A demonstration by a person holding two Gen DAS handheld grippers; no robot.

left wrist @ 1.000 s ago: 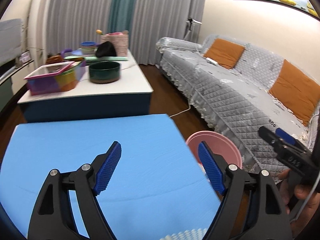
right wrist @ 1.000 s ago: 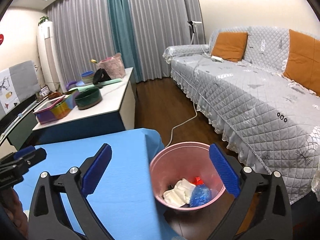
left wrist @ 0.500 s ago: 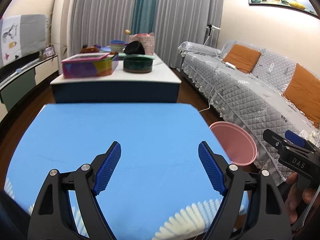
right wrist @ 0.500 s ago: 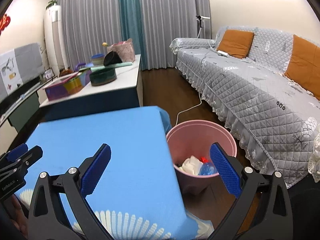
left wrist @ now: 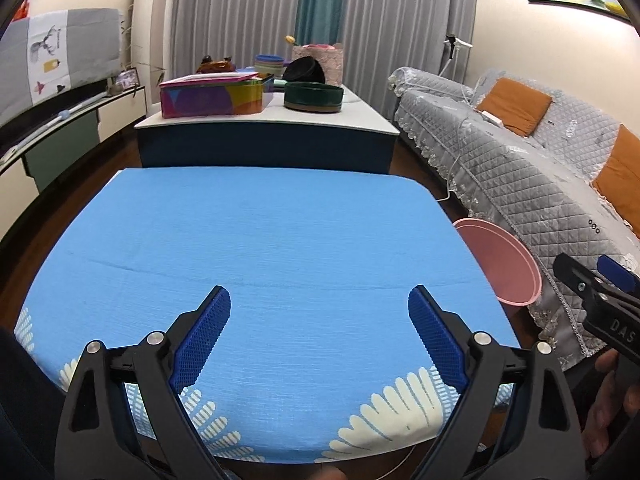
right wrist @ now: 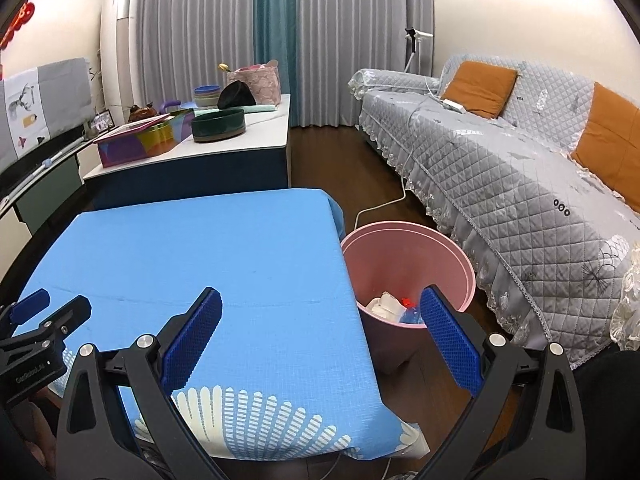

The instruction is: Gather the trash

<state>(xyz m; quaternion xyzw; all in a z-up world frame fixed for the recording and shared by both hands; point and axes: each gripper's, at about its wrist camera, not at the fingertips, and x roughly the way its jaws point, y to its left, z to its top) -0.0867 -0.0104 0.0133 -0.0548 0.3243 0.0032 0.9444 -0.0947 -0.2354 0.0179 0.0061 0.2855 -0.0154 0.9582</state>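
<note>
Left gripper [left wrist: 319, 336]: black plastic arms with silver pivot screws and blue textured pads inboard of the arms. Right gripper [right wrist: 320, 338]: identical build. White lettering "DAS" marks its black housing, with a blue tab above.

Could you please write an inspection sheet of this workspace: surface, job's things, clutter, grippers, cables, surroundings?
Surface: blue tablecloth with a white pattern at the near edge; nothing lies on it.
Job's things: pink bin on the floor beside the table's right edge, holding white crumpled trash, a red piece and a bluish item.
Clutter: on the white side table, a colourful box, a dark green bowl, stacked bowls, a pink basket.
Grippers: left gripper jaws opening, nothing between them; right gripper open, empty.
Cables: white cable runs from the sofa to the floor.
Surroundings: grey quilted sofa, orange cushions, grey curtains.
</note>
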